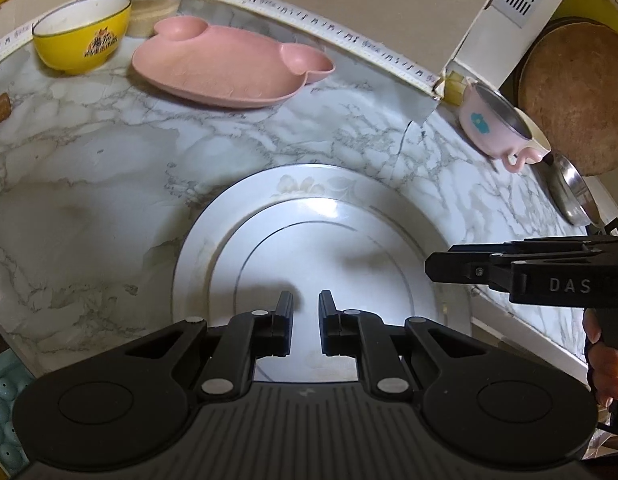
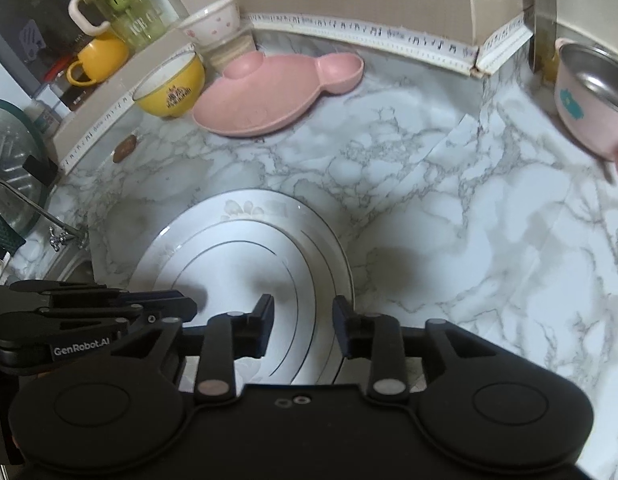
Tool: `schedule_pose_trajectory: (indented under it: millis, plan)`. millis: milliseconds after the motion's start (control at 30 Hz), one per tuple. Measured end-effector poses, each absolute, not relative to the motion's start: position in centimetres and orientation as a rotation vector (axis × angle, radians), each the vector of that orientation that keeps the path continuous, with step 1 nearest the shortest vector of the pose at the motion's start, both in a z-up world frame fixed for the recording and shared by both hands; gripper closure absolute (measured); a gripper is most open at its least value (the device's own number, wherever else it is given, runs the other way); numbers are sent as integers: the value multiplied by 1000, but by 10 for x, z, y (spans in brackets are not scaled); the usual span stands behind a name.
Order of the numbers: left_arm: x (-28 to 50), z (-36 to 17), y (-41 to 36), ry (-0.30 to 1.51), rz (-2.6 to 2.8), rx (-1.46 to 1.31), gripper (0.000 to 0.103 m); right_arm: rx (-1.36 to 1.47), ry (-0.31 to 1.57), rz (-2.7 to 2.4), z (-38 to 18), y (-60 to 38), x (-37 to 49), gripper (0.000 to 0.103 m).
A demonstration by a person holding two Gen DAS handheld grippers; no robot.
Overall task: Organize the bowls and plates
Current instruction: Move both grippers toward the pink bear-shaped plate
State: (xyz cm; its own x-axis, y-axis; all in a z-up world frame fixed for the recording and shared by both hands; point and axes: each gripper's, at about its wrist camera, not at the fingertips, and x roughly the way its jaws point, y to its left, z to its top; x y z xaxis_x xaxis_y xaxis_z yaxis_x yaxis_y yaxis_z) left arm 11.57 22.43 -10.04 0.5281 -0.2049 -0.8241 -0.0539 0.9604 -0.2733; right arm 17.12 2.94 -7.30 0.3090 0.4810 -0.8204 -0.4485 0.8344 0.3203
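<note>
Left gripper (image 1: 305,300) and right gripper (image 2: 303,305), both with fingers apart and holding nothing, hover over a white plate (image 1: 321,216) at lower centre on the marble counter (image 1: 89,184); a pink plate (image 1: 229,68) and yellow bowl (image 1: 81,32) sit upper left.

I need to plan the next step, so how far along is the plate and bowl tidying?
Nothing looks stacked yet. Both the left gripper and right gripper hover open over the white plate, holding nothing. The pink plate, yellow bowl and pink steel-lined bowl are apart on the counter.
</note>
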Motion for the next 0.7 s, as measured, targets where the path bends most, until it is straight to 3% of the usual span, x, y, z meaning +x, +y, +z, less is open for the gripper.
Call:
schedule_pose_trajectory:
  millis: [67,267,367,433,600,700]
  plan:
    - [115,-95,219,998,-97,-267,91,31,1065,619,-65,25,167,59]
    - [113,-79,199,955,-120,-234,86,17,981,629,-43,12,158,50]
    - [113,-69,191,920,-121,-224,68,0,929,629,-31,6,155,40]
    - [115,-62,187,897,-121,-226,50,-14,895,617,-23,2,154,37]
    - [122,-46,181,843,-98,-188,43,-46,833,585,-9,-6,155,23]
    - [127,-37,179,806,-76,-159,30,-69,794,564,-2,-6,156,15]
